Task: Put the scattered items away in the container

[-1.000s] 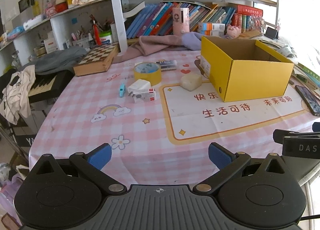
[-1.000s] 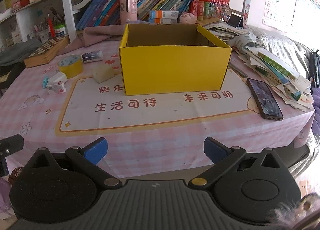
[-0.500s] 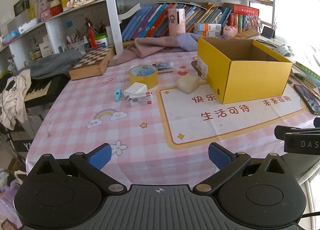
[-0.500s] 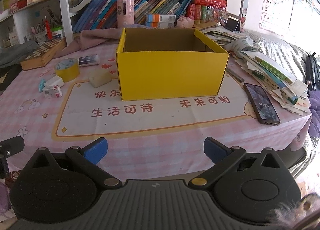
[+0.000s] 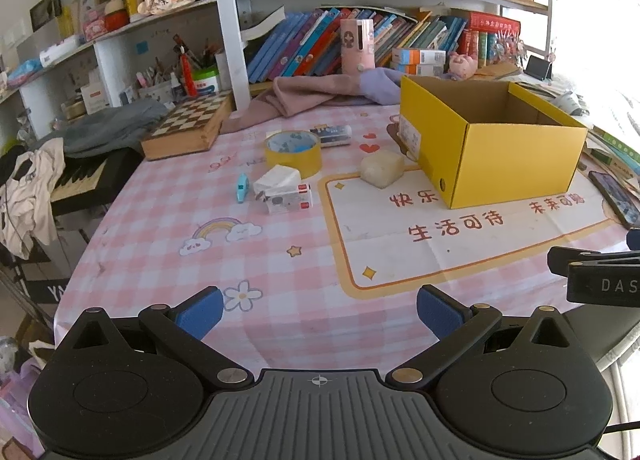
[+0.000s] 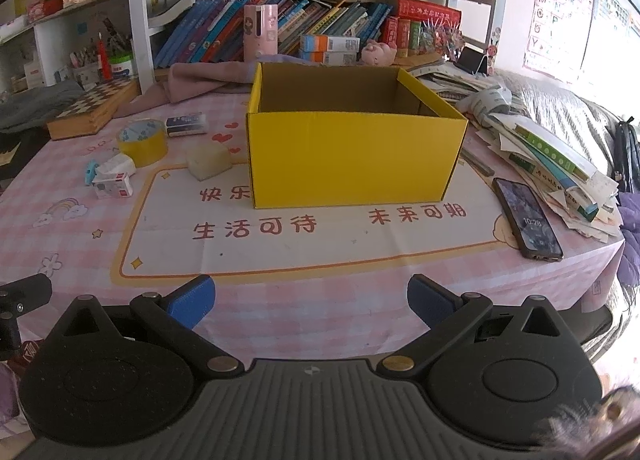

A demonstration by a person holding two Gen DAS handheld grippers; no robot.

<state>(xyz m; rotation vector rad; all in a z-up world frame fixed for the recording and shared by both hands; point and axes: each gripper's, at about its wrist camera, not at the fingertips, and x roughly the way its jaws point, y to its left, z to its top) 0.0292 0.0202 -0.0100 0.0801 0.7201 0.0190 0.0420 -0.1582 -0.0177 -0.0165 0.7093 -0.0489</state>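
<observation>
An open yellow cardboard box [image 5: 500,155] [image 6: 352,155] stands on the pink checked tablecloth. To its left lie a pale soap-like block [image 5: 382,168] [image 6: 209,161], a yellow tape roll [image 5: 293,151] [image 6: 142,141], a small dark pack [image 5: 335,135] [image 6: 186,124], a white tissue pack [image 5: 277,180] [image 6: 115,165] on a small white box [image 5: 289,199] [image 6: 113,187], and a light blue clip [image 5: 242,187] [image 6: 90,171]. My left gripper [image 5: 318,310] and right gripper [image 6: 311,299] both hover open over the table's near edge, holding nothing.
A black phone [image 6: 527,217] [image 5: 614,197] lies near the right table edge beside a heap of papers and books [image 6: 544,147]. A chessboard box [image 5: 188,127], pink cloth [image 5: 316,93] and bookshelves line the back. A keyboard [image 5: 80,179] sits off the left edge.
Both grippers have moved forward and a little up, so the box and scattered items look closer. Nothing on the table has shifted and both stay open.
</observation>
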